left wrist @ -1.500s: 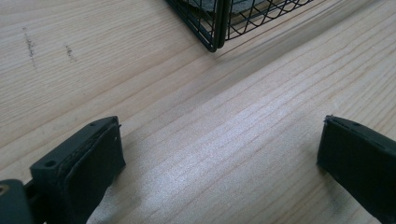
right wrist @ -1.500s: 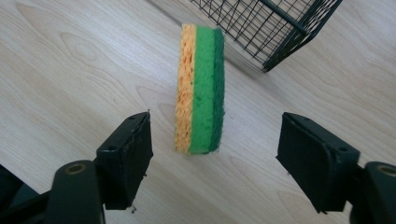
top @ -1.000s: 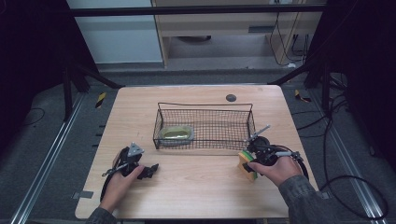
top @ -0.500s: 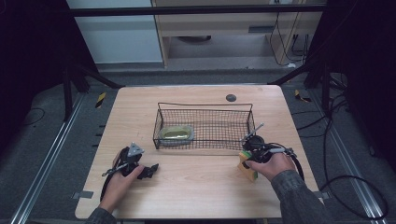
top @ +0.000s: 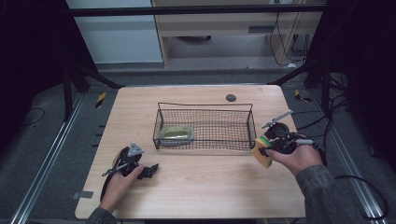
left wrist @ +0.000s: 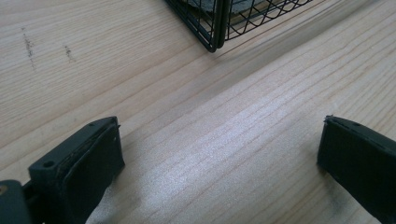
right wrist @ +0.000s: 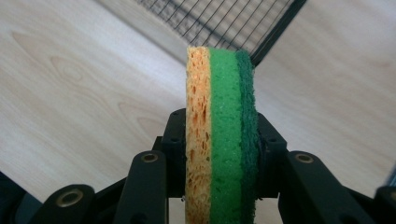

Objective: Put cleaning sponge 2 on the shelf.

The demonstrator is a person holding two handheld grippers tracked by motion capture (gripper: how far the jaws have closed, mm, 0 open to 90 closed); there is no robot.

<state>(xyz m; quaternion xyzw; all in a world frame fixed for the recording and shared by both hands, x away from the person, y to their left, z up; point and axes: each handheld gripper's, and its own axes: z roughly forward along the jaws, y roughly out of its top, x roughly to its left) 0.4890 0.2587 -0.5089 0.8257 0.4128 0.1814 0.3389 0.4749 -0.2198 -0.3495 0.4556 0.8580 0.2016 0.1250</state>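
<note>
right hand-held gripper [top: 267, 150]: lifted, clamping sponge [right wrist: 220, 135] | left hand-held gripper [top: 150, 171]: resting on table [top: 205, 186], wide open

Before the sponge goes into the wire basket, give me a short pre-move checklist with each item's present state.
1. Grip: right tongs shut on the sponge, pads pressing both faces; the jaws have just been closing. Ok.
2. Sponge off the table: it looks lifted, by the basket's near right corner. Ok.
3. Basket rim height: whether the sponge is high enough to pass over it, cannot tell.
4. Landing room: a green item lies at the basket's left end; the right part looks free. Ok.
5. Left tongs open, holding nothing, low over the table left of the basket, away from the path. Ok.
</note>
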